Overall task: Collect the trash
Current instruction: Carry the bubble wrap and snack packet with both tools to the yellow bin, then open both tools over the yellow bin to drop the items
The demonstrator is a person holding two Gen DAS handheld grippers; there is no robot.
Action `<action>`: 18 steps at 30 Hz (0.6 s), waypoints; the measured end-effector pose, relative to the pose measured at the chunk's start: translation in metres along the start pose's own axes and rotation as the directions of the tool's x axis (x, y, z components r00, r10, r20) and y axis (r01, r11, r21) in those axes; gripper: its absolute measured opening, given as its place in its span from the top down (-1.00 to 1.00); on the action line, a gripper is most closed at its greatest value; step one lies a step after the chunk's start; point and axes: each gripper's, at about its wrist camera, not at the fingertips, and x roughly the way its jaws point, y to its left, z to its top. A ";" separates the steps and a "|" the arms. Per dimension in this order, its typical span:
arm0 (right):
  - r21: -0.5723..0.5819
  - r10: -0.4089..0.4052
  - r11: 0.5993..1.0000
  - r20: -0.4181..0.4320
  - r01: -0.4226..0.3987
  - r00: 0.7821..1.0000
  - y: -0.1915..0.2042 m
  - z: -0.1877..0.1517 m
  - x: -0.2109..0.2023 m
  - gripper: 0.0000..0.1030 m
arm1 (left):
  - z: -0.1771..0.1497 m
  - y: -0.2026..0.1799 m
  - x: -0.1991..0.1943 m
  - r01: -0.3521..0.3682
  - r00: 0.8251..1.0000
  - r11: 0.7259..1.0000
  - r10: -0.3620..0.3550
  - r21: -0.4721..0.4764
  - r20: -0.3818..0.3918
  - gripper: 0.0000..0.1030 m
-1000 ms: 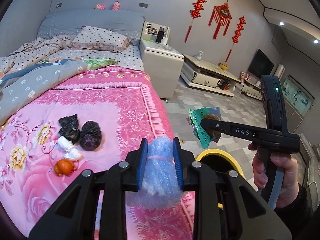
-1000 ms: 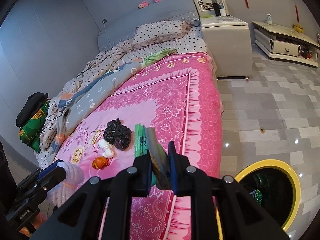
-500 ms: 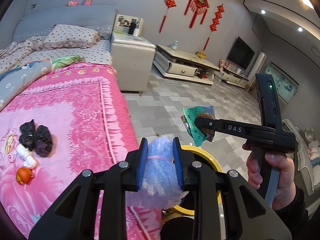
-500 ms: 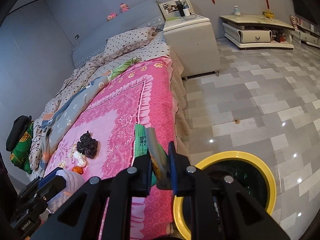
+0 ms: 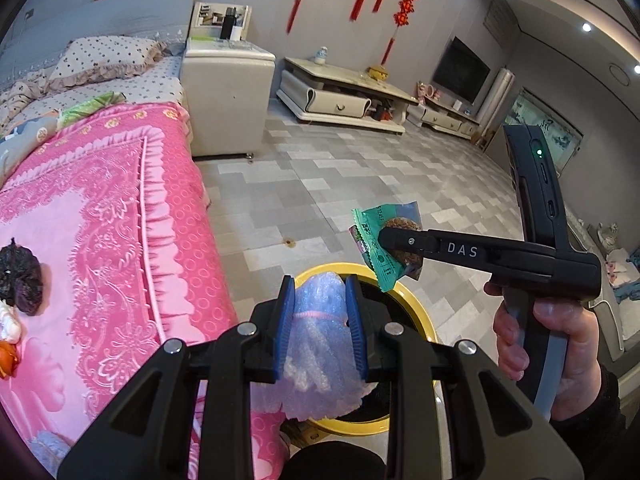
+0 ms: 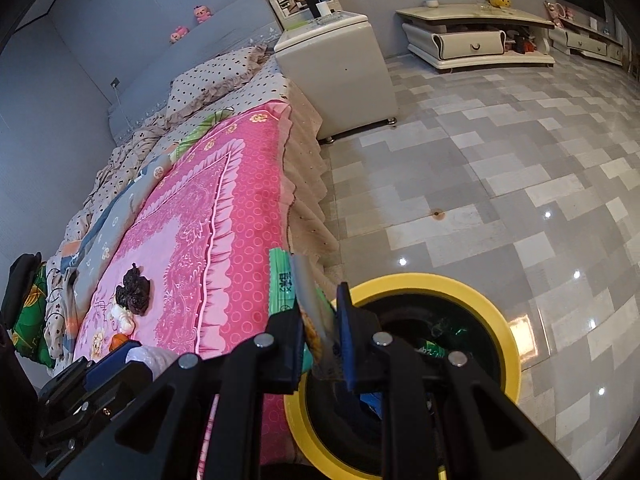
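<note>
My left gripper (image 5: 320, 312) is shut on a wad of clear bubble wrap (image 5: 318, 344) and holds it over the near rim of the yellow-rimmed trash bin (image 5: 416, 304). My right gripper (image 6: 320, 316) is shut on a green snack wrapper (image 6: 286, 284), held above the bin's left rim (image 6: 460, 284). The right gripper (image 5: 394, 240) and the wrapper (image 5: 384, 240) also show in the left wrist view. The bin holds green trash (image 6: 448, 332). Black bags (image 6: 134, 290), a white scrap (image 6: 124, 318) and an orange piece (image 6: 117, 340) lie on the pink bedspread (image 6: 224, 216).
The bed's edge runs just left of the bin. A white nightstand (image 6: 340, 80) stands by the bed's head and a low TV cabinet (image 6: 472, 40) along the far wall. Grey tiled floor (image 6: 500, 184) spreads to the right of the bin.
Both grippers have swung right from over the bed toward the bin, carrying the bubble wrap and the wrapper. The bin now lies under both.
</note>
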 end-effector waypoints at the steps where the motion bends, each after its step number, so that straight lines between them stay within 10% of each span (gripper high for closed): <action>1: 0.009 -0.004 1.000 -0.005 0.004 1.000 -0.004 -0.002 0.003 0.73 | -0.002 -0.001 0.005 0.002 1.000 1.000 -0.002 0.001 -0.009 0.52; 18: 0.135 -0.069 0.987 -0.107 0.084 0.992 -0.074 -0.025 0.049 0.64 | -0.030 -0.018 0.079 0.021 0.990 1.000 -0.020 0.011 -0.137 0.50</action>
